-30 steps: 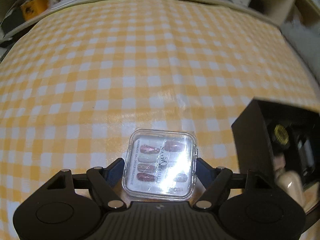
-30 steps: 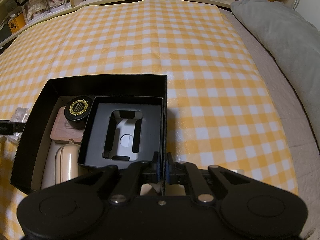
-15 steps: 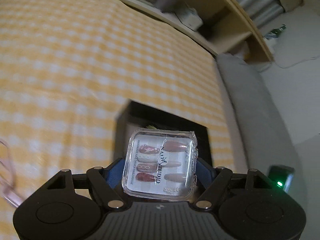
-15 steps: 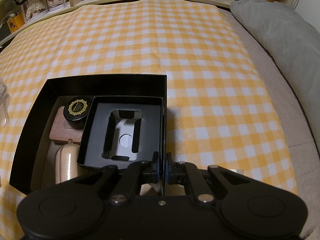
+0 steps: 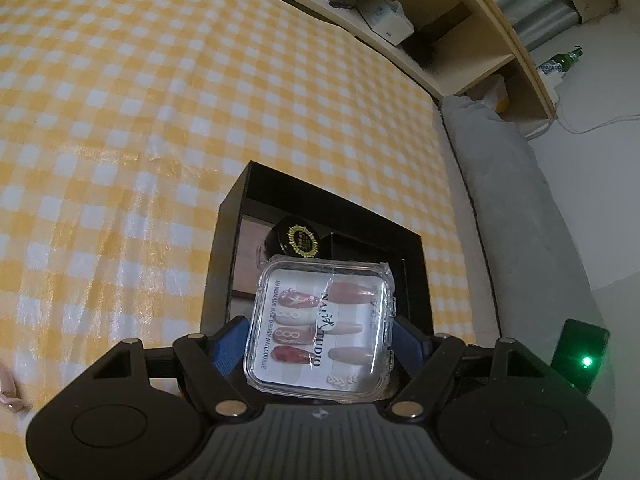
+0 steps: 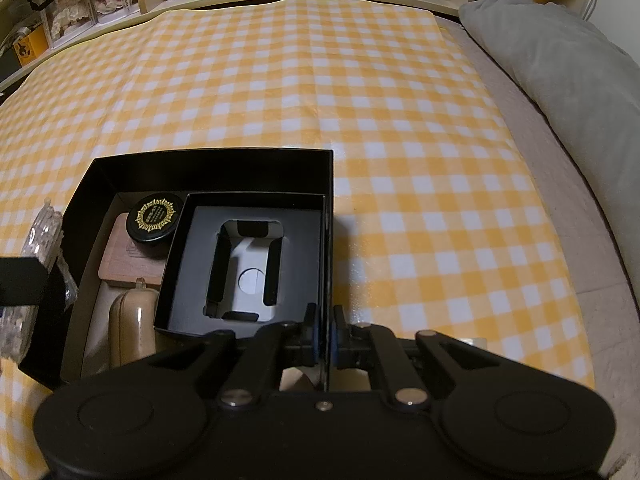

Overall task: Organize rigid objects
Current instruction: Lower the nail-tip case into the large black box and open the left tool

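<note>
**Onlooker 1:** Checking alignment first: where does the nail case lie relative to the black box?

**Onlooker 2:** The left gripper (image 5: 322, 334) is clamped on the clear nail case (image 5: 320, 324), blue pads pressing its left and right edges. In the left wrist view the case sits at lower centre of the frame. The black box (image 5: 224, 248) shows directly above and behind it, so the case appears raised over the box's near-left part.

**Onlooker 1:** Which way is free space?

**Onlooker 2:** In the right wrist view the case (image 6: 44, 240) enters at the left edge of the frame, beside the box's left wall. Inside, the left strip holds a black round jar (image 6: 156, 218), a wooden block (image 6: 128, 256) and a beige case (image 6: 132, 328). The right part is filled by a smaller grey-lined inner box (image 6: 248, 264).

**Onlooker 1:** And the other gripper?

**Onlooker 2:** The right gripper (image 6: 323, 334) pinches the box's right wall at lower centre, jaws nearly together. My judgement: the left gripper alone places; the move runs rightward and down onto the left strip.
</note>
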A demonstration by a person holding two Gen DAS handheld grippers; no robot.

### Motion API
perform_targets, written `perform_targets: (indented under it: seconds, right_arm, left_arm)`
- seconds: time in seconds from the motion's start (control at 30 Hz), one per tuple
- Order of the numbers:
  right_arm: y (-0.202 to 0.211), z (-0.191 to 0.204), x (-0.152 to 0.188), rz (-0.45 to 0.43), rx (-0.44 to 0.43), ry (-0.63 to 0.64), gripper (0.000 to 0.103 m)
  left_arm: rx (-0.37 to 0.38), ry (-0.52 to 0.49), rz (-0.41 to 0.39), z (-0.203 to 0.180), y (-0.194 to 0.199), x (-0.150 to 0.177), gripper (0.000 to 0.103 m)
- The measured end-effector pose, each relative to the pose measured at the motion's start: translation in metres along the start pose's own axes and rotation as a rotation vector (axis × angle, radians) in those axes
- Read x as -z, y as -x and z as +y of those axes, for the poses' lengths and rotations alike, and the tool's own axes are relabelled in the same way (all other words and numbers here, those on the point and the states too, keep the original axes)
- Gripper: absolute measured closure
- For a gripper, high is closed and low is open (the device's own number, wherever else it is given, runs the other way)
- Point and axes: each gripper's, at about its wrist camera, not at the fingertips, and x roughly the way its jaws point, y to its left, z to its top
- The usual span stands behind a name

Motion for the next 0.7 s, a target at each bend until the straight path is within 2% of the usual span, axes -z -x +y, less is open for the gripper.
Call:
perform_targets:
  seconds: [0.1, 0.23, 0.7]
  right_arm:
    - [0.000, 0.001, 0.000, 0.000, 0.000, 0.000, 0.096]
    - [0.000, 0.001, 0.000, 0.000, 0.001, 0.001, 0.096]
    - [0.000, 0.001, 0.000, 0.000, 0.003, 0.001, 0.096]
  left_arm:
    - [-0.006, 0.016, 0.011, 0.003, -0.003, 0.001, 0.023]
    - [0.014, 0.012, 0.037, -0.001, 0.000, 0.002, 0.011]
    - [-0.032, -0.038, 0.079, -0.008, 0.009, 0.008, 0.008]
